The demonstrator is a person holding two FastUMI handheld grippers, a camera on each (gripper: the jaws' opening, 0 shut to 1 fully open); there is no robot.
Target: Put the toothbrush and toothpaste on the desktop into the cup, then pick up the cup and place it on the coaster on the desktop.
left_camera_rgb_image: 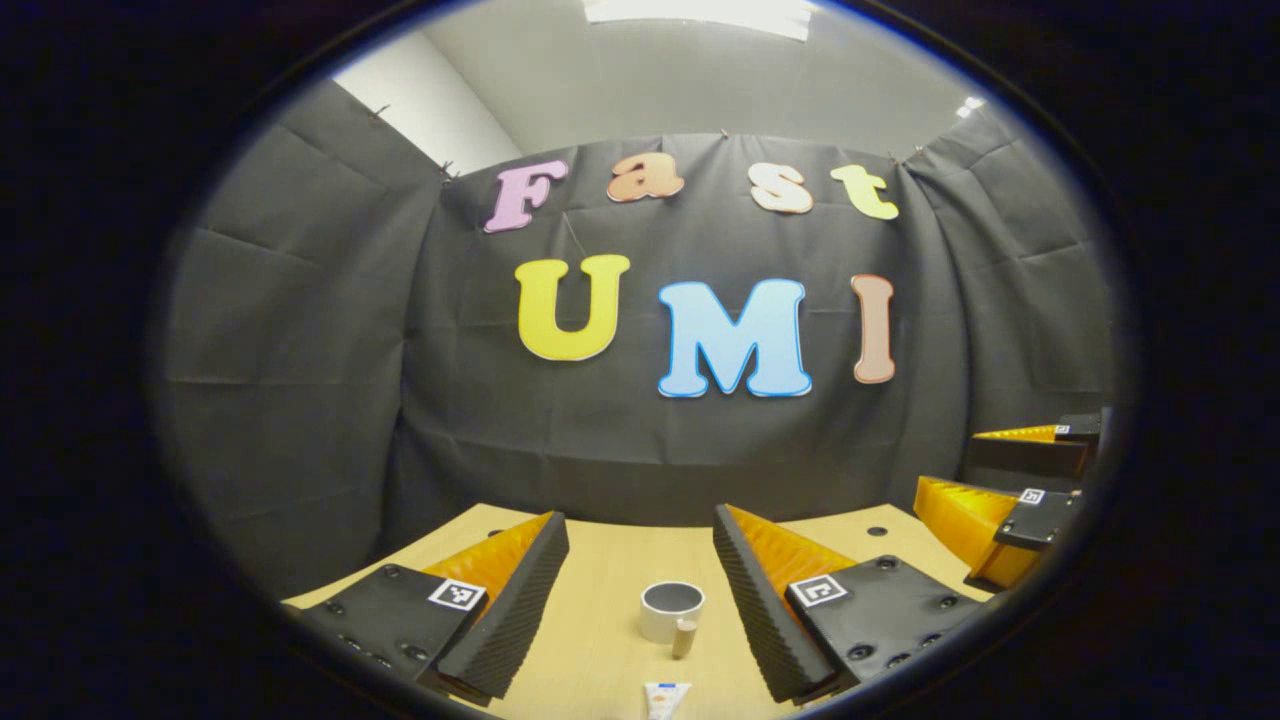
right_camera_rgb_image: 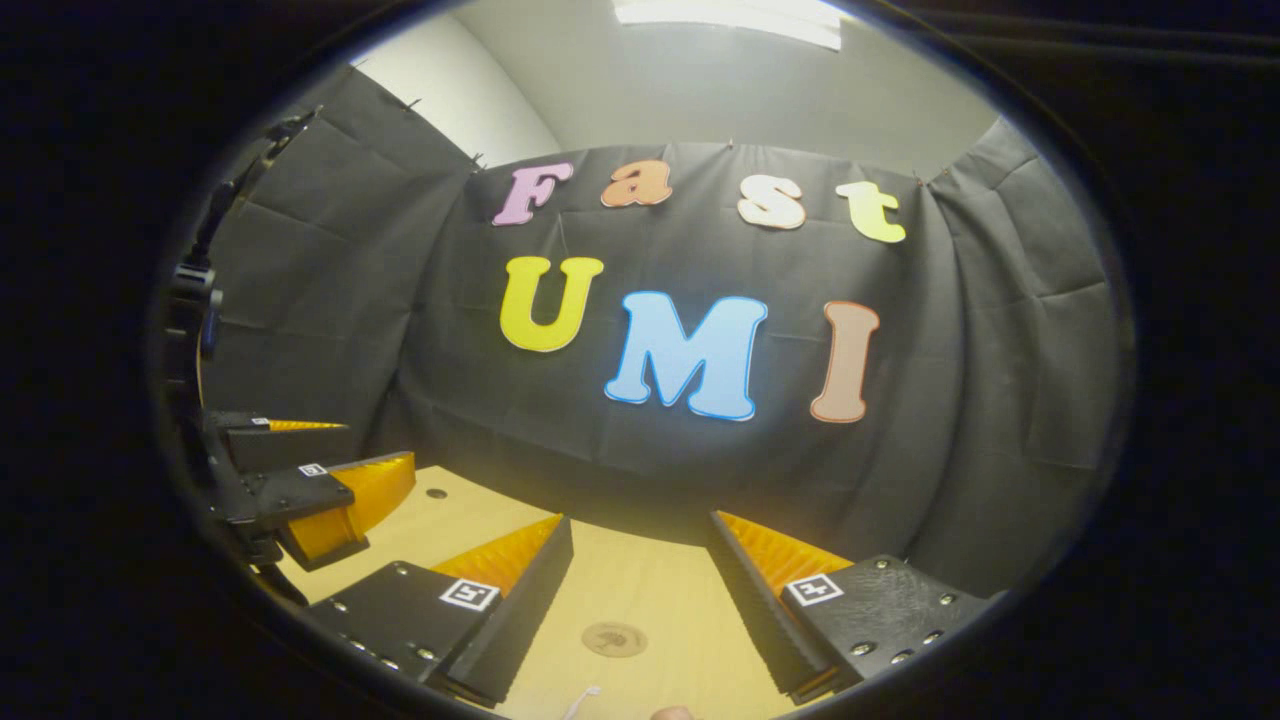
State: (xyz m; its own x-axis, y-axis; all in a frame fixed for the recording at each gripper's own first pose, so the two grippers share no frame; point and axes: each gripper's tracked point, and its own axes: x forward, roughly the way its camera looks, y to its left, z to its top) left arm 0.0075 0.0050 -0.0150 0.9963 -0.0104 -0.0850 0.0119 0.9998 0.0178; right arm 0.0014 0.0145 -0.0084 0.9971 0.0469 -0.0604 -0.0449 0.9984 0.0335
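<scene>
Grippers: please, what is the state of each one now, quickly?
Left gripper: jaws open, holding nothing, above the cup.
Right gripper: jaws open, holding nothing, above the coaster.

A: Non-task stuff in frame?
B: Wooden desktop (left_camera_rgb_image: 610, 640), light tan, seen in both views. Small dark round hole (left_camera_rgb_image: 877, 531) in it toward the far right in the left gripper view; a similar hole (right_camera_rgb_image: 436, 494) sits far left in the right gripper view.
A: Background?
B: Black cloth wall (left_camera_rgb_image: 300, 350) behind the desk, creased, hung from clips along its top edge. It wraps around both sides.
A: Above that?
B: Pale ceiling (right_camera_rgb_image: 720, 90) with a bright light panel (left_camera_rgb_image: 700, 14) at the top. White wall patch (left_camera_rgb_image: 430, 105) upper left, past the cloth.
</scene>
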